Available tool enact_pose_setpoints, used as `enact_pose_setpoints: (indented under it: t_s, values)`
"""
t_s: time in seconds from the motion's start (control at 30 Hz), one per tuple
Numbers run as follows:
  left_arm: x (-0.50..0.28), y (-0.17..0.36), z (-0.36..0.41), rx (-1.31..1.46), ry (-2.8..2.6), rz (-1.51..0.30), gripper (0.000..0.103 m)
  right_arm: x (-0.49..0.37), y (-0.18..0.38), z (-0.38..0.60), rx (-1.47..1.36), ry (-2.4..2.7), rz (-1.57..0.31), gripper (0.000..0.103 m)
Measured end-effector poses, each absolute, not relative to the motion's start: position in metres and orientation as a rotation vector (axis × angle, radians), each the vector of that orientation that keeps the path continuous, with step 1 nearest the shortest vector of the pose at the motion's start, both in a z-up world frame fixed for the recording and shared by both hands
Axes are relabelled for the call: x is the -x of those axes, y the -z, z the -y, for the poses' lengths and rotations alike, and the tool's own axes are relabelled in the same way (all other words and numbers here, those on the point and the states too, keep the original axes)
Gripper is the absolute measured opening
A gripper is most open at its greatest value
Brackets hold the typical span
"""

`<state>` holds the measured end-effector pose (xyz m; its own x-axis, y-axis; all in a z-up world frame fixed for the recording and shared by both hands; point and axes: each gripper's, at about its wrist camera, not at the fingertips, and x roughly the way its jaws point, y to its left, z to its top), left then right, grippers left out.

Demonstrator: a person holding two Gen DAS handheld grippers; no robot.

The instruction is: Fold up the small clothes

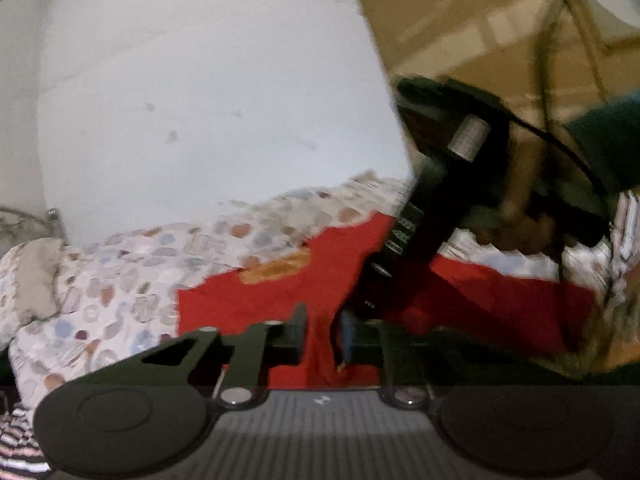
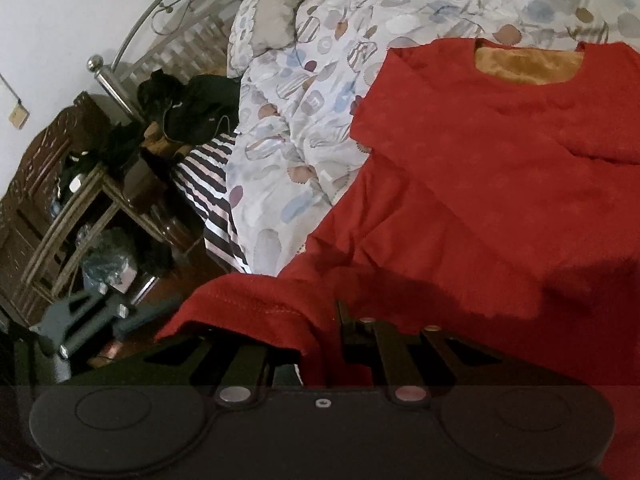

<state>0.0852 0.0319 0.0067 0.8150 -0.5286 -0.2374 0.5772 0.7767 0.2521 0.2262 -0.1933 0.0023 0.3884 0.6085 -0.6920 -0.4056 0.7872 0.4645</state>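
A red shirt with an orange lining at its neck lies spread on a patterned quilt. My right gripper is shut on the shirt's near hem, which drapes over its left finger. My left gripper is shut on a pinched fold of the same red shirt, lifted a little off the bed. The right gripper's black body and the hand holding it show close by on the right in the left wrist view.
A white wall stands behind the bed. A metal headboard, a dark garment, a striped sheet and a cluttered wooden shelf lie to the left of the bed. A pillow sits at the far end.
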Motion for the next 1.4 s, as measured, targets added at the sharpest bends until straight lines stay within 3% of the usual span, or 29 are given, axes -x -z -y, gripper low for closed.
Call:
enact_pose_setpoints:
  t_s: [0.33,0.4,0.47,0.57,0.93,1.03,1.07,1.4]
  values:
    - [-0.118,-0.049,-0.03,-0.183,0.379,-0.078,0.002,-0.143,0.012,0.147,0.152,-0.501,-0.663,0.034]
    - [-0.125,-0.061,-0.028,-0.16,0.38,-0.067,0.002,-0.125,0.02,0.136,0.224,-0.434,-0.586,0.054]
    - [-0.127,-0.07,-0.024,-0.164,0.377,-0.046,0.002,-0.11,0.027,0.128,0.292,-0.36,-0.517,0.064]
    - [-0.129,-0.081,-0.019,-0.181,0.368,-0.007,0.002,-0.094,0.039,0.124,0.445,-0.249,-0.441,0.065]
    - [-0.132,-0.101,-0.032,-0.095,0.333,-0.029,0.002,-0.054,0.079,0.198,0.636,0.031,-0.448,0.051]
    - [-0.126,-0.099,-0.03,-0.119,0.316,-0.03,0.002,-0.048,0.081,0.209,0.632,0.026,-0.428,0.026]
    - [-0.122,-0.098,-0.03,-0.125,0.308,-0.033,0.002,-0.046,0.081,0.21,0.636,0.014,-0.425,0.012]
    - [-0.055,-0.079,-0.055,0.004,0.177,-0.035,0.001,0.01,0.026,0.24,0.679,0.04,-0.209,0.005]
